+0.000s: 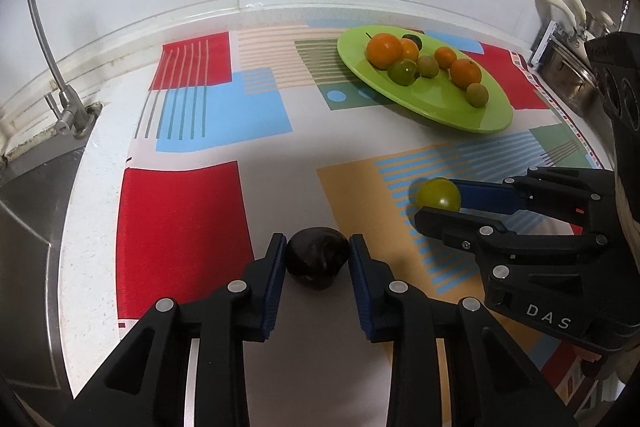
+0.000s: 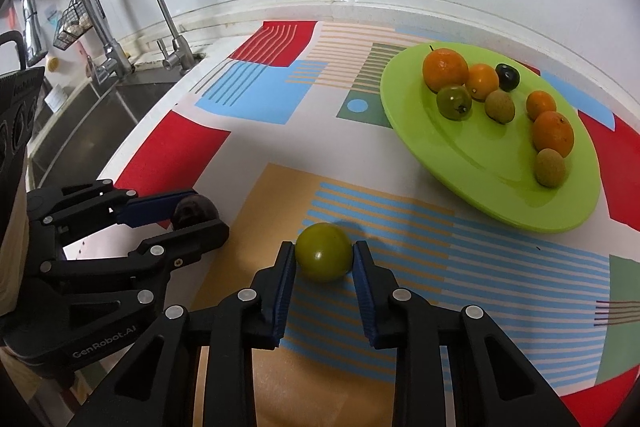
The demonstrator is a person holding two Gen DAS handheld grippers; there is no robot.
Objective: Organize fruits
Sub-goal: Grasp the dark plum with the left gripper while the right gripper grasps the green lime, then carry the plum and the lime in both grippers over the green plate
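Note:
A green plate (image 1: 436, 107) (image 2: 472, 163) at the back right of the patterned mat holds several fruits: oranges (image 1: 384, 50) (image 2: 445, 68), green fruits (image 1: 403, 71) (image 2: 454, 101) and a small dark one (image 2: 507, 76). My left gripper (image 1: 318, 253) (image 2: 200, 217) is closed on a dark brown fruit (image 1: 317, 257) (image 2: 192, 211) that rests on the mat. My right gripper (image 2: 324, 259) (image 1: 436, 205) is closed on a green round fruit (image 2: 324, 255) (image 1: 439, 193), also down on the mat.
A colourful patterned mat (image 1: 184, 219) (image 2: 256, 95) covers the counter. A steel sink (image 1: 24, 227) (image 2: 84, 123) with taps (image 1: 64, 107) (image 2: 176, 55) lies to the left. The tiled wall runs along the back. Utensils and a steel pot (image 1: 568, 75) stand at far right.

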